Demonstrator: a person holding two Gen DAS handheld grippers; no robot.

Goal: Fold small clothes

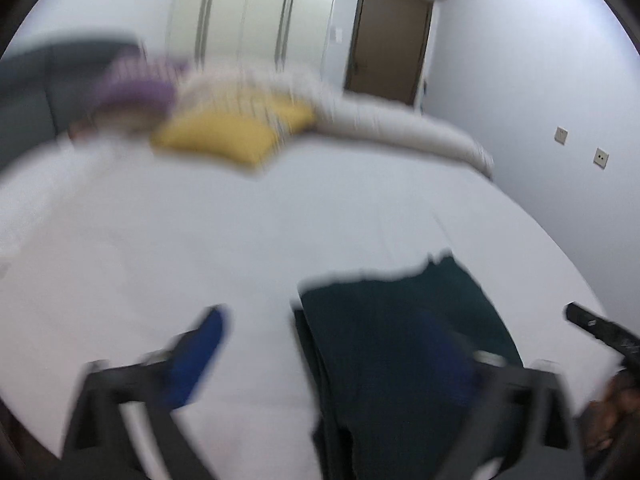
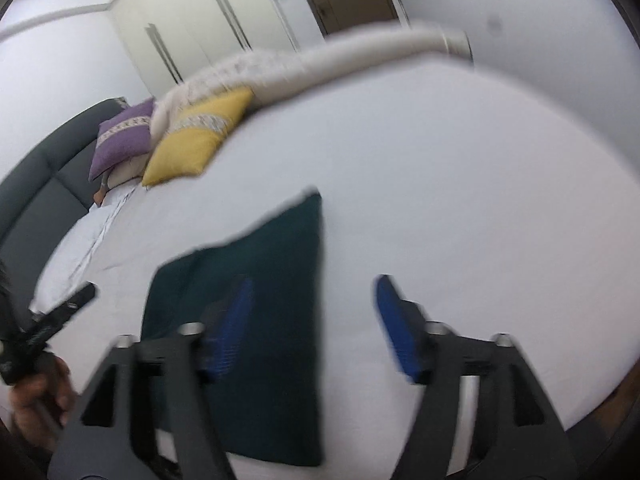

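1. The dark green folded cloth garment (image 2: 256,320) lies flat on the white bed sheet (image 2: 460,200), a tidy rectangle; folding looks largely done.
2. It sits beneath the left tool (image 1: 324,344) and beside the right tool (image 2: 316,320).
3. Both tools gape wide, gripping nothing.
4. Soft, matte fabric; smooth sheet.

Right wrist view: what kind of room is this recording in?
Most likely a bedroom: a wide white-sheeted bed with a grey padded headboard, yellow and purple cushions, and a tall white wardrobe behind it.
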